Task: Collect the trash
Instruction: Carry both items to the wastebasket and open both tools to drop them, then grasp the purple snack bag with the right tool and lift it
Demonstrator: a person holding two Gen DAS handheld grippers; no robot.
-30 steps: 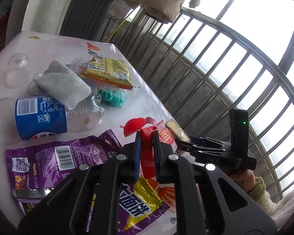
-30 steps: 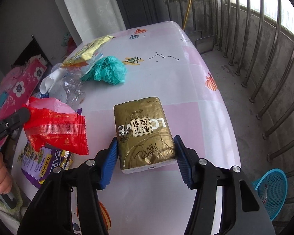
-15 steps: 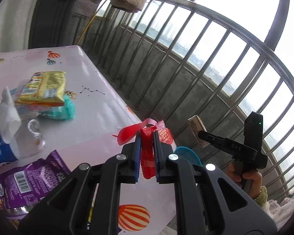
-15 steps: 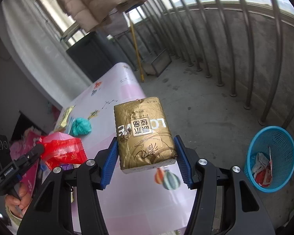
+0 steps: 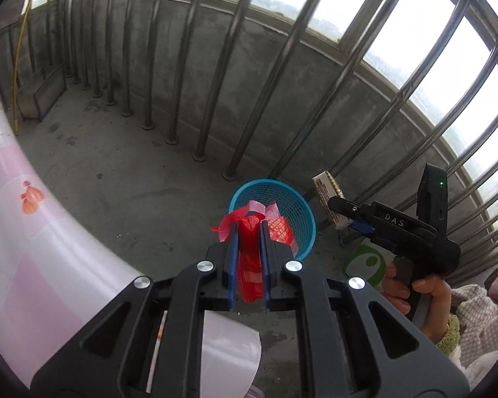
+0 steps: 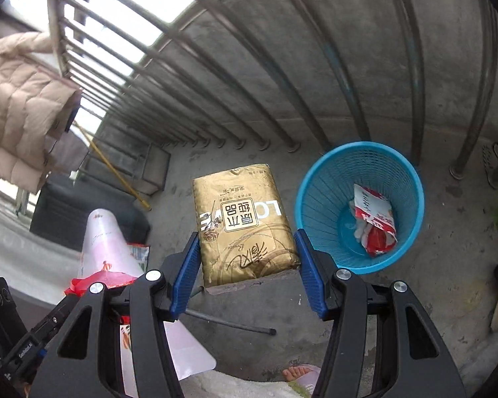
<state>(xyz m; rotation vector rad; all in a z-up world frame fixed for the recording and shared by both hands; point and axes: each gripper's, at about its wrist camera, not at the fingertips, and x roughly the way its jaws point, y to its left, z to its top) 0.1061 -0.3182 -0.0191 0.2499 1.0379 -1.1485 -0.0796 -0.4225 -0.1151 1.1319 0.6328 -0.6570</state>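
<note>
Now swinging clear of the table [image 5: 33,258] and out over the concrete floor [image 5: 123,172], where half a second back both views were looking across the tabletop. Left gripper [image 5: 249,232] clenching the red wrapper [image 5: 249,258] between blue pads, hanging directly ahead of the blue basket [image 5: 302,232], whose rim is showing just beyond the fingertips. Right gripper [image 6: 245,265] grasping the gold tissue pack [image 6: 242,222] by both sides, holding it flat with the basket [image 6: 315,219] lying beyond and to the right of the right jaw, apart from the pack. Crumpled red-and-white wrappers [image 6: 375,219] sitting on the basket bottom. Railing bars [image 5: 235,76] standing close behind the basket; bare floor spreading left of the jaws toward the table edge. Beige jacket [image 6: 20,99] hanging far left.
</note>
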